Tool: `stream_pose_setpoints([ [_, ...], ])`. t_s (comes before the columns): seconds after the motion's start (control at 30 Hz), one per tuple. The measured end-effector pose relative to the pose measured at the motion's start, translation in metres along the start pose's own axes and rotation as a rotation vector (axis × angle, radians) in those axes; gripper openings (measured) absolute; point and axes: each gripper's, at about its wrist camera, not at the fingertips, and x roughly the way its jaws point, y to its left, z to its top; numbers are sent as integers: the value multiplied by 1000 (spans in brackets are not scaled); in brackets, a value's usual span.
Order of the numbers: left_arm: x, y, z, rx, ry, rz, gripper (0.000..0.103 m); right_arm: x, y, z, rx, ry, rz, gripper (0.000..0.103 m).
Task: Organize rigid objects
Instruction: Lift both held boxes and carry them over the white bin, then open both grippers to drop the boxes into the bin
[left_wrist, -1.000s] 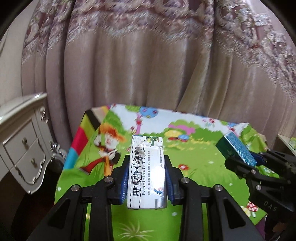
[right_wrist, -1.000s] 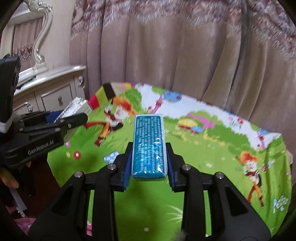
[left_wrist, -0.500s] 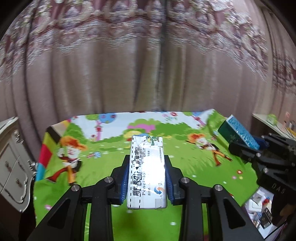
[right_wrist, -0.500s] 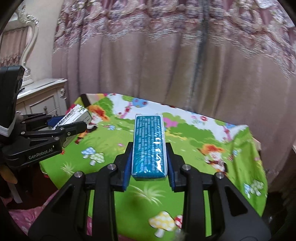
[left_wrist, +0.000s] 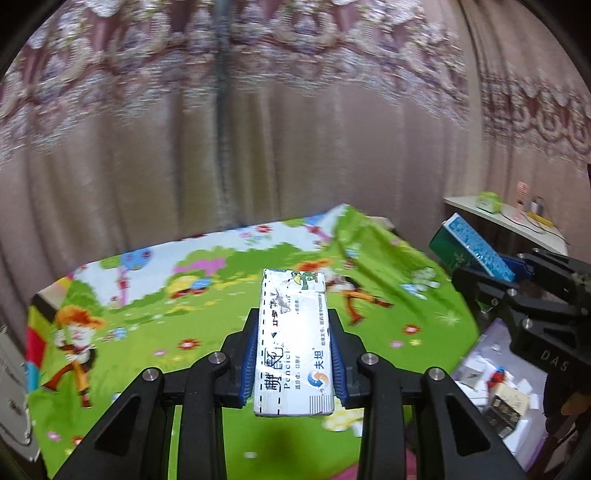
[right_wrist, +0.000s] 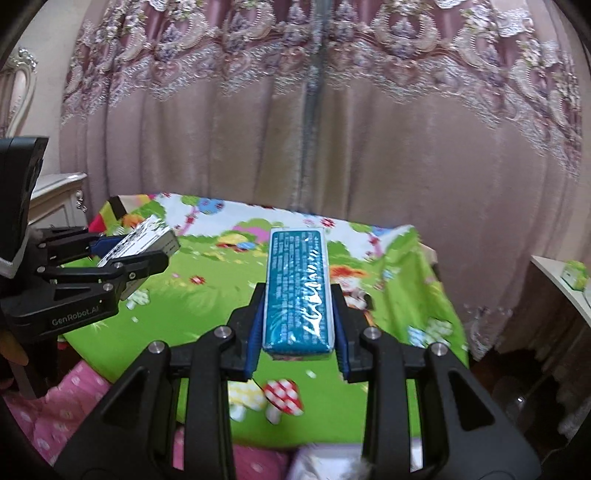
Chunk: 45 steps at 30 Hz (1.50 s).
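Left tool (left_wrist: 293, 354) is gripping a white medicine box (left_wrist: 293, 343) lengthwise, jaws closed against its long sides, box sitting centre-low in the left wrist view and projecting forward past the fingertips. Right tool (right_wrist: 299, 314) is likewise clamping a blue box (right_wrist: 298, 291) by its long sides, centre of the right wrist view. Judgement: the side-on grip is leaving each box's underside free, so either could be set flat on the bench (left_wrist: 207, 325), which is lying below both loads under a green cartoon cloth. Both boxes are hanging in the air above the bench, neither touching it. Each tool is also showing in the other's view: blue box at right edge of the left view, white box at left edge of the right view. Curtain (right_wrist: 332, 147) is filling the upper frame. Hard to make out: the left view is motion-blurred; the clutter at lower right (left_wrist: 498, 387) is unidentifiable; box undersides and destination are hidden.
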Motion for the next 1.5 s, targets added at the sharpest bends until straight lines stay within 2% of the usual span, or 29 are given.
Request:
stream_pose_setpoints([
  [0.27,18,-77,-4,97,60,-182,34,-40,-52,-43,65,65,-117,36],
  [0.4,25,-113,-12,138,105,-261,34,-56,-71,-66,74,102,-205,36],
  [0.57,36,-156,-19,213,152,-321,34,-75,-95,-84,117,142,-277,36],
  [0.73,44,-192,-19,240,151,-352,34,-87,-115,-98,168,208,-335,36],
  [0.9,61,-216,-30,160,231,-390,34,-99,-133,-116,209,277,-382,36],
  [0.97,62,-226,-36,171,248,-384,34,-102,-140,-120,223,294,-394,36],
  [1.17,53,-238,-42,214,213,-353,35,-105,-154,-131,270,328,-418,37],
  [1.2,49,-237,-40,223,199,-351,38,-104,-154,-132,271,335,-411,40],
  [1.23,44,-236,-38,231,191,-351,47,-102,-153,-133,267,347,-408,45],
  [1.27,40,-235,-35,236,178,-353,53,-100,-152,-133,258,364,-414,62],
  [1.3,33,-232,-32,233,153,-355,66,-98,-150,-133,249,372,-418,76],
  [1.33,27,-229,-29,222,124,-362,80,-96,-148,-133,237,378,-424,79],
  [1.37,20,-225,-26,209,94,-367,85,-96,-146,-133,227,379,-426,80],
  [1.43,12,-221,-21,207,59,-356,93,-95,-145,-134,227,390,-429,81],
  [1.5,9,-220,-17,210,65,-363,98,-96,-146,-137,242,397,-445,84],
])
